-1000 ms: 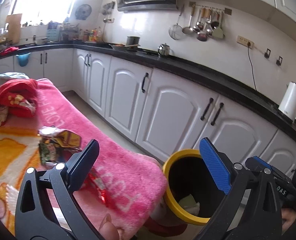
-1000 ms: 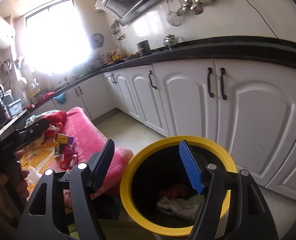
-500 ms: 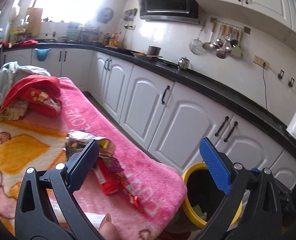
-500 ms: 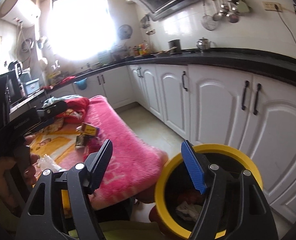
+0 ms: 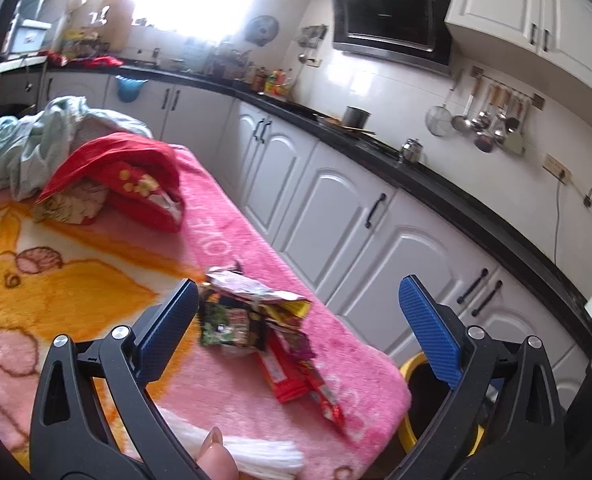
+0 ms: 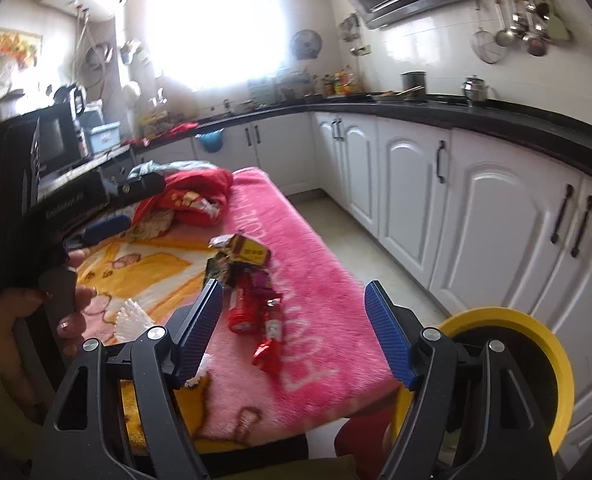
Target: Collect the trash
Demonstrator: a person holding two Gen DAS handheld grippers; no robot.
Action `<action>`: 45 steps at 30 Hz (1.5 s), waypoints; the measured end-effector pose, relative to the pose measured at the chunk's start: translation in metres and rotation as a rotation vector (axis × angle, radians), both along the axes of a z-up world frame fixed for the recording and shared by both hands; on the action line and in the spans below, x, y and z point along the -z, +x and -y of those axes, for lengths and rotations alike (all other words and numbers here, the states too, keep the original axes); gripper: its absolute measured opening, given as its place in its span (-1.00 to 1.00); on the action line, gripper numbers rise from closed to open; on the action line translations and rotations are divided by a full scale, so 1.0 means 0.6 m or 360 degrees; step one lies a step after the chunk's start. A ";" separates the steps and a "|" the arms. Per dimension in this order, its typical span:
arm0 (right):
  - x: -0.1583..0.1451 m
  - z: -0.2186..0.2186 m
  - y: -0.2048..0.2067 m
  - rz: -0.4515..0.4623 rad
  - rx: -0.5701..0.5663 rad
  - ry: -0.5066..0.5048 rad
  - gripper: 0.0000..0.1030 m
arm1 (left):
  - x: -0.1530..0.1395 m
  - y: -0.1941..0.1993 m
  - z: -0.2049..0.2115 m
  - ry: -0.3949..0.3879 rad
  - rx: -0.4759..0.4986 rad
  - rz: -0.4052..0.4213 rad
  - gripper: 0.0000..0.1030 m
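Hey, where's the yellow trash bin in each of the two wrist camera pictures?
Left wrist: yellow trash bin at lower right, mostly hidden behind the left claw.
Right wrist: bin at lower right, past the right claw.
Shared landmark: the pink blanket, whose corner sits beside the bin.

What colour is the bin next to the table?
The bin has a yellow rim and a dark inside. It shows best in the right wrist view.

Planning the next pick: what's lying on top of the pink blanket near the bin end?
A pile of snack wrappers, a loose red wrapper and white paper lie on the pink blanket. Whatever sits beneath the pile is covered.
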State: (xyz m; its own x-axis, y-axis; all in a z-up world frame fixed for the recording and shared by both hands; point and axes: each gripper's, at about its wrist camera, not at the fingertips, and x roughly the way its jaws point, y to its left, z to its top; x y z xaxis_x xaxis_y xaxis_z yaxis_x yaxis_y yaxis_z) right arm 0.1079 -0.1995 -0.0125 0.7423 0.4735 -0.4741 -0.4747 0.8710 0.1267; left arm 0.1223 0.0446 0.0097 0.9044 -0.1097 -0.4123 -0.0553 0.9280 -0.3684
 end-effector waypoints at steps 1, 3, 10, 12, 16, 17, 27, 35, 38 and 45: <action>0.004 -0.010 0.004 -0.0006 -0.0025 -0.0013 0.37 | 0.002 0.003 -0.010 -0.0015 -0.0015 -0.0017 0.78; 0.010 -0.025 0.013 -0.0022 -0.0049 -0.0030 0.37 | 0.006 0.007 -0.027 -0.0029 -0.0032 -0.0039 0.78; 0.036 -0.061 0.040 -0.0080 -0.0107 -0.0073 0.37 | 0.032 0.033 -0.083 -0.0121 -0.0094 -0.0177 0.78; 0.040 -0.070 0.048 -0.0084 -0.0114 -0.0095 0.37 | 0.039 0.038 -0.093 -0.0155 -0.0097 -0.0202 0.75; 0.049 -0.074 0.062 -0.0108 -0.0104 -0.0110 0.37 | 0.047 0.061 -0.105 -0.0235 -0.0090 -0.0256 0.69; 0.052 -0.072 0.064 -0.0115 -0.0102 -0.0110 0.37 | 0.047 0.070 -0.105 -0.0255 -0.0072 -0.0273 0.69; 0.088 -0.074 0.077 -0.0192 -0.0084 -0.0135 0.37 | 0.080 0.170 -0.097 -0.0497 0.0002 -0.0477 0.41; 0.107 -0.084 0.093 -0.0246 -0.0092 -0.0137 0.37 | 0.126 0.216 -0.103 -0.0636 -0.0127 -0.0687 0.35; 0.114 -0.085 0.098 -0.0267 -0.0095 -0.0138 0.37 | 0.144 0.226 -0.106 -0.0650 -0.0167 -0.0752 0.23; 0.130 -0.090 0.113 -0.0338 -0.0101 -0.0147 0.37 | 0.166 0.222 -0.116 -0.0694 -0.0210 -0.0788 -0.17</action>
